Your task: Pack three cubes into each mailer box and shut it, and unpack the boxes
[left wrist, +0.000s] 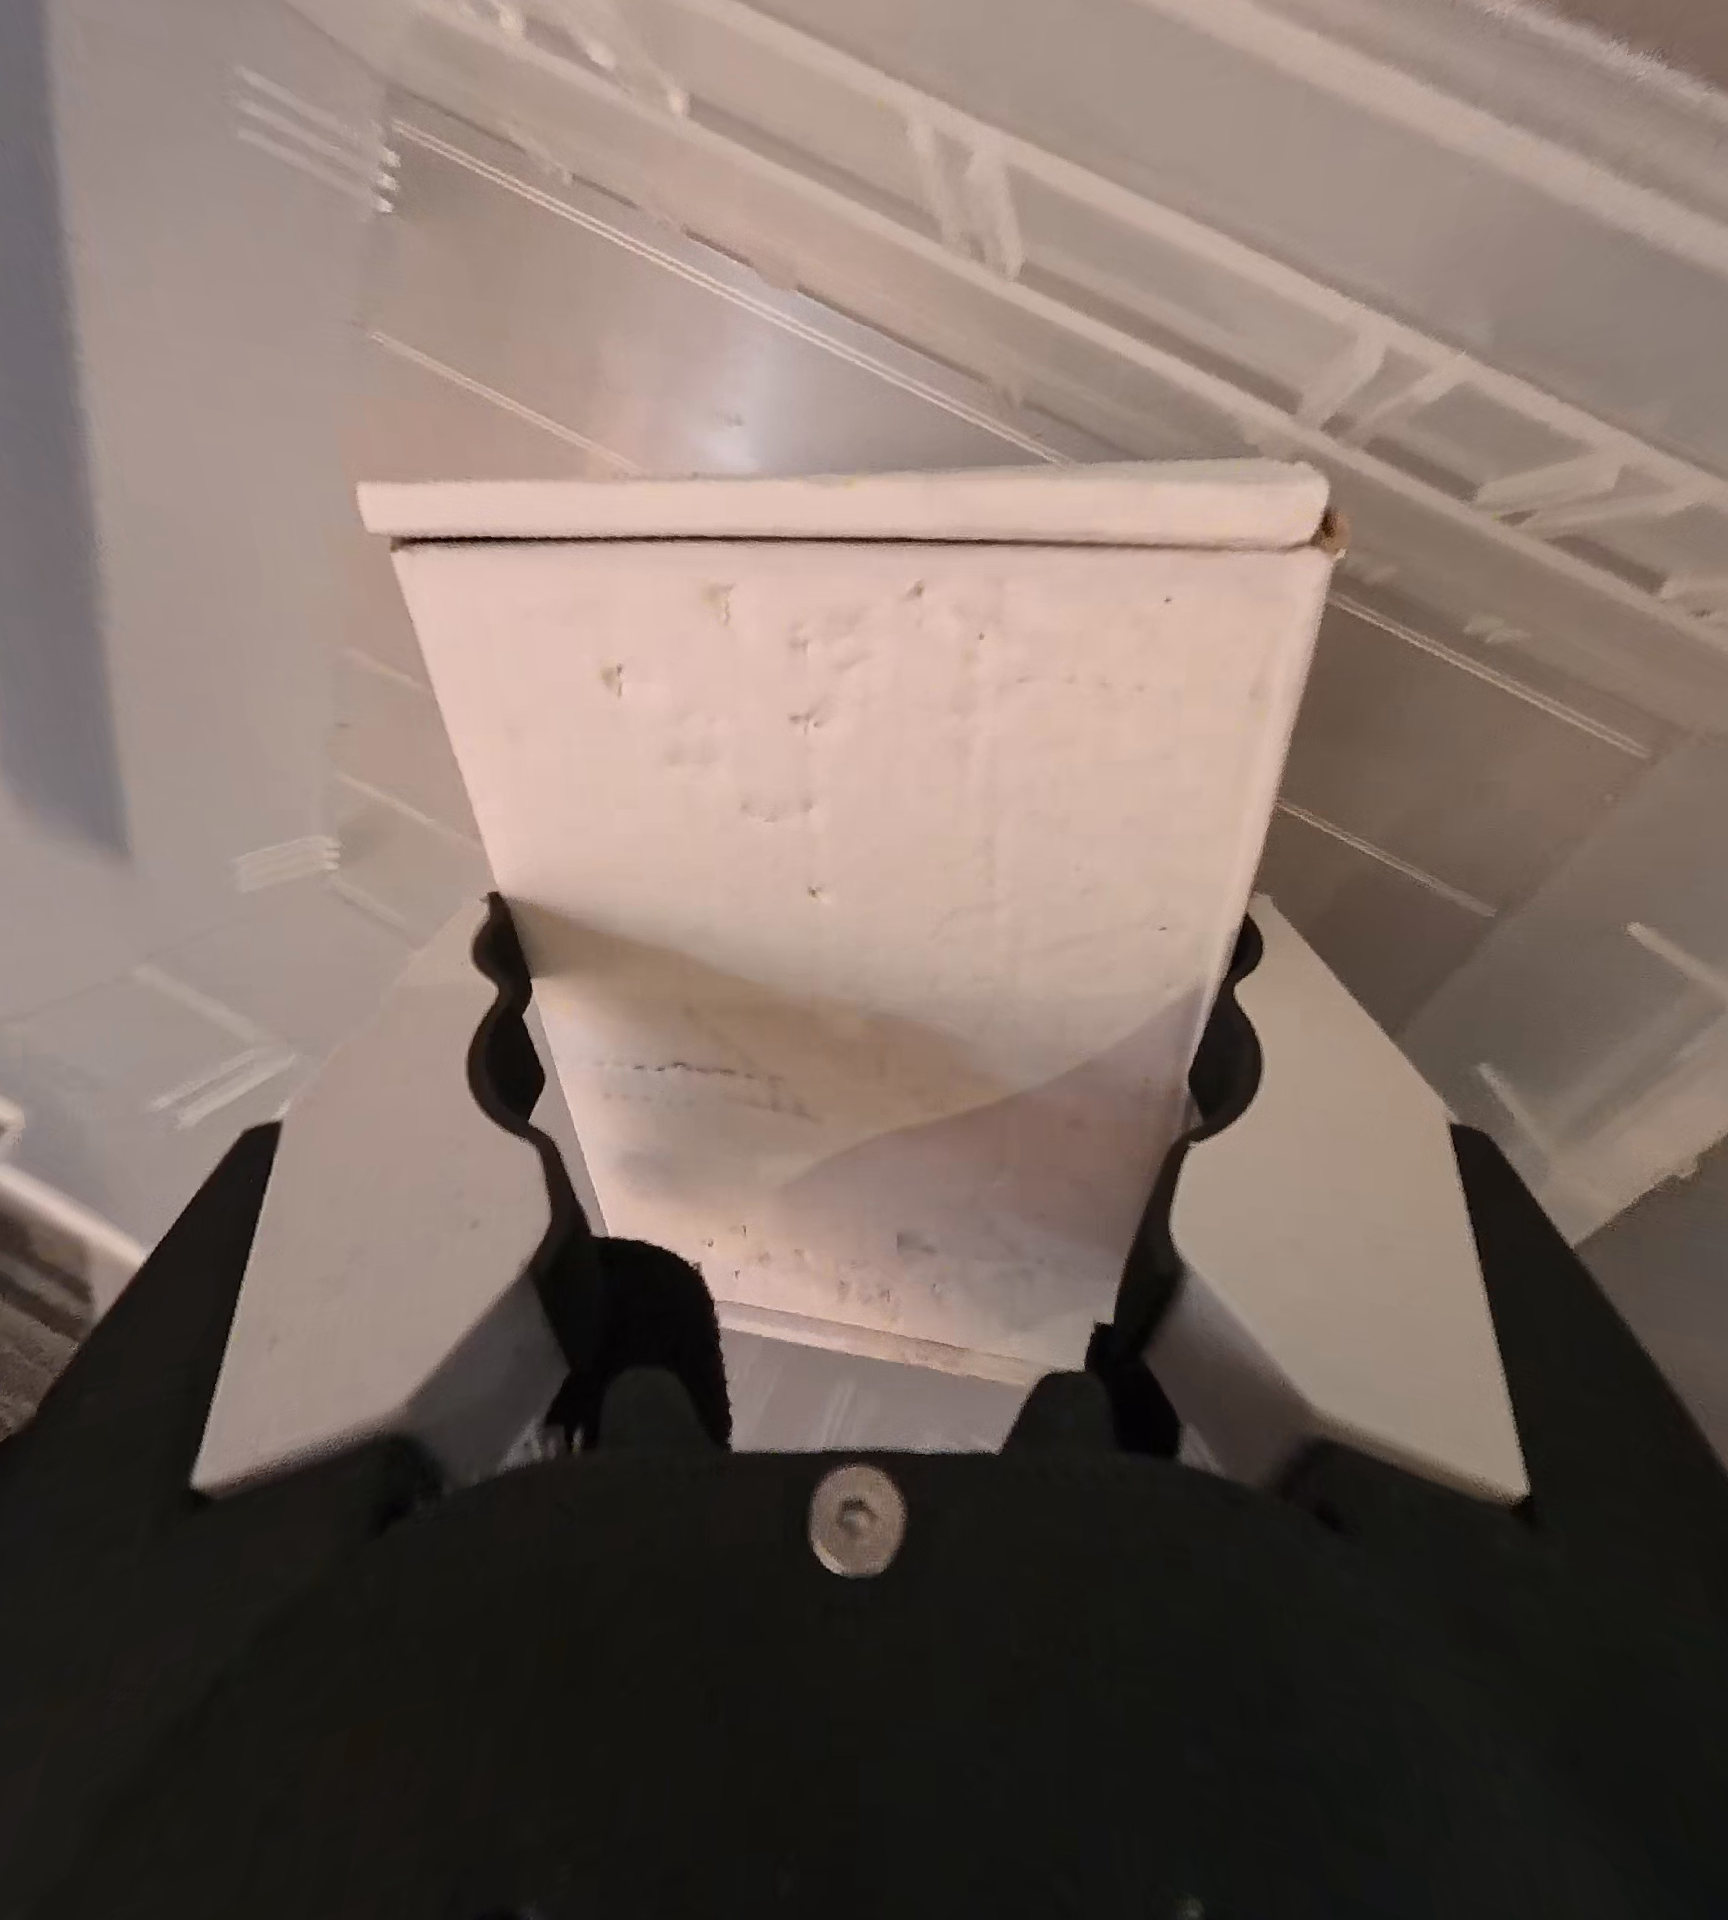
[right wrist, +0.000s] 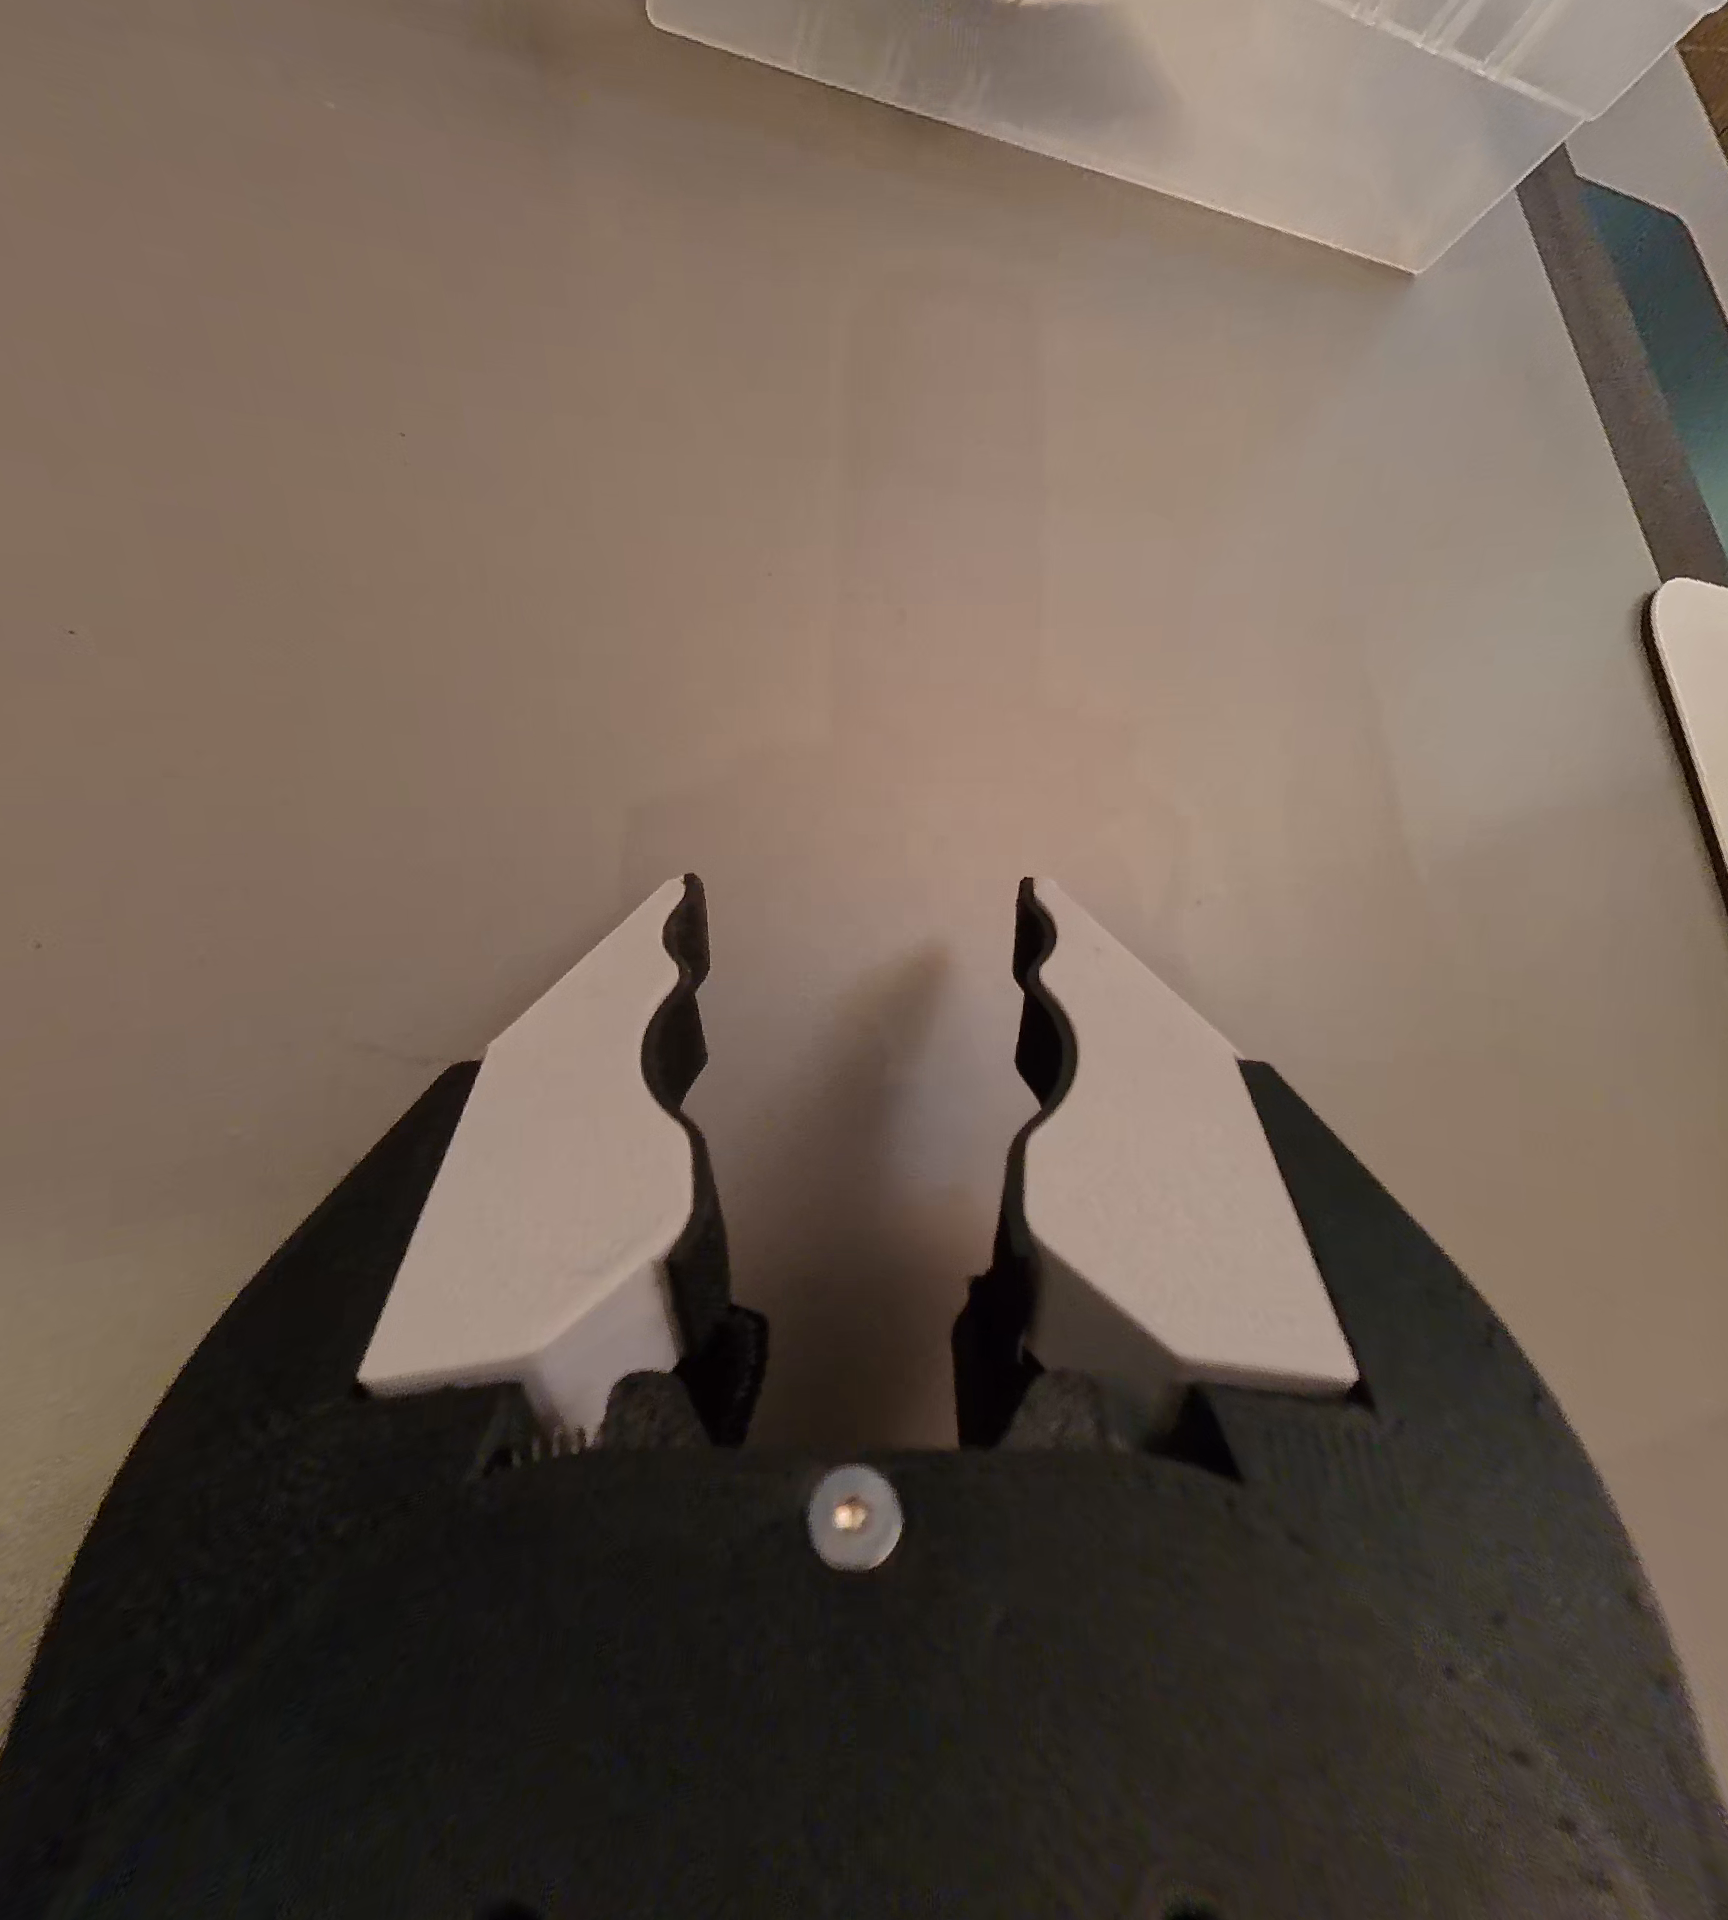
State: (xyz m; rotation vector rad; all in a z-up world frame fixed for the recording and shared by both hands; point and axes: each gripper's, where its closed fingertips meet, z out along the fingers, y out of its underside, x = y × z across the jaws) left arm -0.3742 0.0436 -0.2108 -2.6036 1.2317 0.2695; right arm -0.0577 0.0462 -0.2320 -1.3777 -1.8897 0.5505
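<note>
Left claw (left wrist: 870, 925) clamps white mailer box (left wrist: 860, 790); right claw (right wrist: 860, 894) gapes empty.

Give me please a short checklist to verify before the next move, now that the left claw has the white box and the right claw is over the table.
1. Left claw grips the mailer box on both sides: ok.
2. Box lid is shut: ok, the flap lies down along the far edge.
3. Three cubes inside: cannot tell, the box is closed.
4. Right claw is open and empty: ok.
5. Table ahead of the right claw is free: ok.
6. Space around the box near the clear plastic bin: cannot tell, the left wrist view is blurred.
</note>
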